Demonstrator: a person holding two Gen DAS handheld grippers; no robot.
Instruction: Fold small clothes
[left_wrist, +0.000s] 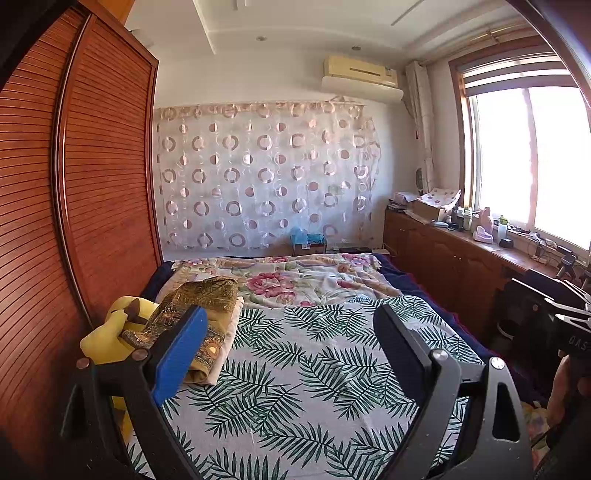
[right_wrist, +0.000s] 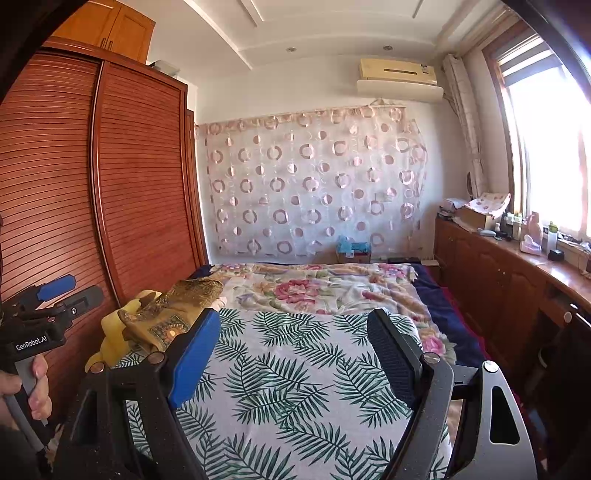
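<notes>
A small brown cardboard box (left_wrist: 309, 246) sits on the floor past the far end of the bed, at about 12 o'clock in the left wrist view, with something blue (left_wrist: 300, 236) bulging out of its top; what that is cannot be made out. On the long wooden surface (right_wrist: 517, 254) under the bright window, at 3 o'clock, a second open cardboard box (right_wrist: 474, 218) is partly covered by a floral cloth, its contents hidden. Bottles and small items beside it are too small to identify.

The small clothes are a heap at 9 o'clock on the bed's left edge, beside the louvred reddish wooden wardrobe (left_wrist: 107, 177): an olive-gold patterned garment with ornamental brocade borders (left_wrist: 201, 295), loosely crumpled, lying across a soft yellow garment (left_wrist: 99, 336). The blue pad of the near finger hides part of the heap in both views, and the yellow piece's lower part is cut off behind the gripper frame.

The bed carries a white sheet printed with green palm fronds (left_wrist: 295, 369) and, further off, a rumpled pink-flowered quilt (left_wrist: 295, 280).

The left gripper (left_wrist: 288, 334) hovers over the palm sheet with its fingers spread wide, grasping nothing. The right gripper (right_wrist: 293, 336) hangs likewise, fingers released and empty, apart from the clothes.
</notes>
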